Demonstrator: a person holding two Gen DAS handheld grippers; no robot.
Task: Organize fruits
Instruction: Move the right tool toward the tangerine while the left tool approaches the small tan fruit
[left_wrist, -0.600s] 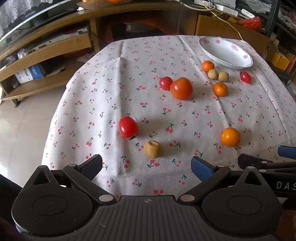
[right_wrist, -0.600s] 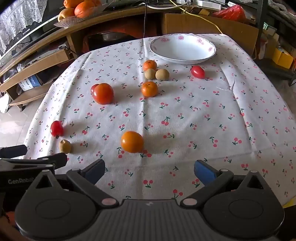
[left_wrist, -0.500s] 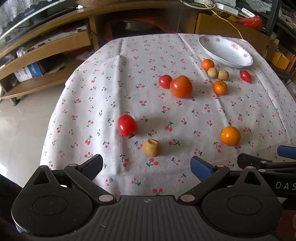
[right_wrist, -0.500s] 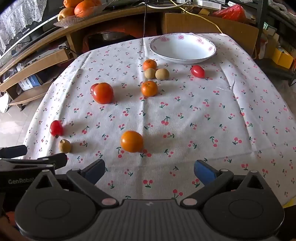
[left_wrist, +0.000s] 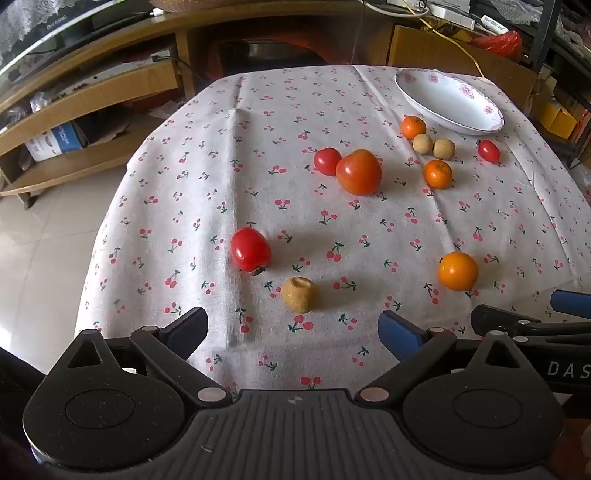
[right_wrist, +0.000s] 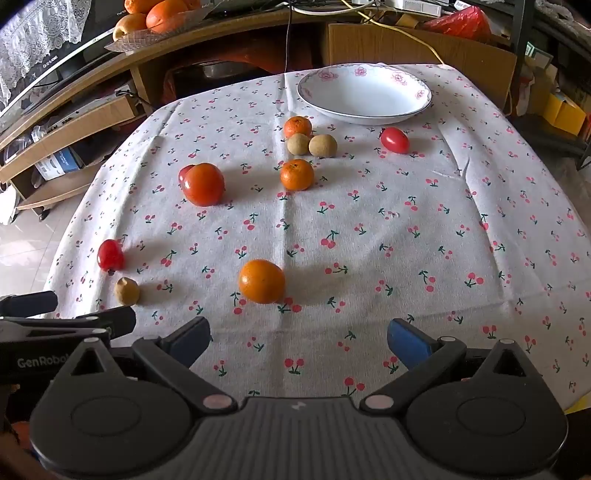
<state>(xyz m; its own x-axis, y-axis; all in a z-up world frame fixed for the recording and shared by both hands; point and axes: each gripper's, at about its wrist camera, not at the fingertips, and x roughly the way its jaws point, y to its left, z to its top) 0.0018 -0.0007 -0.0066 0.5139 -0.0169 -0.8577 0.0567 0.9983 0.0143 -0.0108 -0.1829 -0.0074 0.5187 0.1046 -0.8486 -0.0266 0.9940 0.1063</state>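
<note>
Both tongs wide, empty. Orange (right_wrist: 261, 281) at 11 o'clock of right tongs (right_wrist: 297, 341): firm, rolls; grip across middle.

Bright daylight, soft fruit shadows falling right, sharp focus, strong fisheye bending at edges

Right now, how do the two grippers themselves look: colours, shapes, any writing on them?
Both look alike: the left gripper and the right gripper have black bodies with ribbed centres, two round discs, angled black linkage arms with silver rivets, and blue finger pads. White lettering shows on their sides, cut off at the frame edge.
</note>
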